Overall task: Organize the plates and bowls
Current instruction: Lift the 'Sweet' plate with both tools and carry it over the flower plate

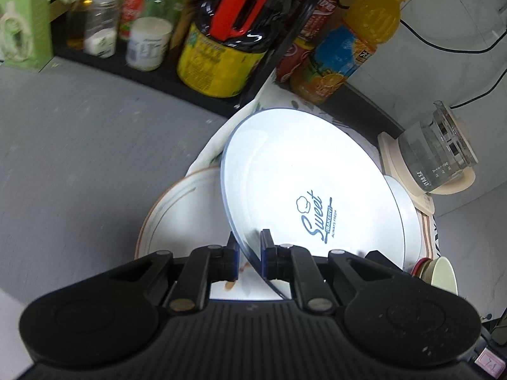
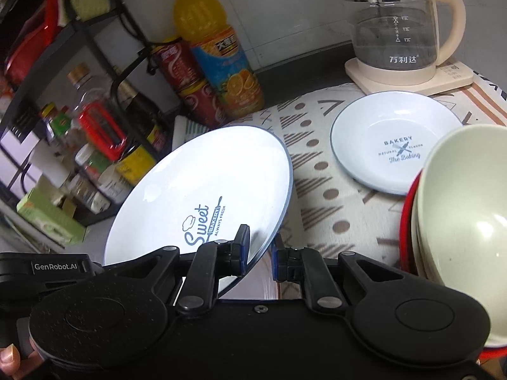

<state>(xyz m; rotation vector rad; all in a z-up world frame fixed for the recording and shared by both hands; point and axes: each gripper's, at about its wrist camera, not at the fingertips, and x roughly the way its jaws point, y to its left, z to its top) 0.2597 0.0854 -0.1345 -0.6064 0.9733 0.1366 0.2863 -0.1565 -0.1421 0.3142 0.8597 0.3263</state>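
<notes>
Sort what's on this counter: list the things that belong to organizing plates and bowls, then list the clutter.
Job:
- Sweet Bakery plate, rim between both the left gripper and right gripper
- small Bakery plate
- brown-rimmed plate
- stacked bowls

Clutter:
- glass kettle
- orange juice bottle
- red cans
- condiment rack
</notes>
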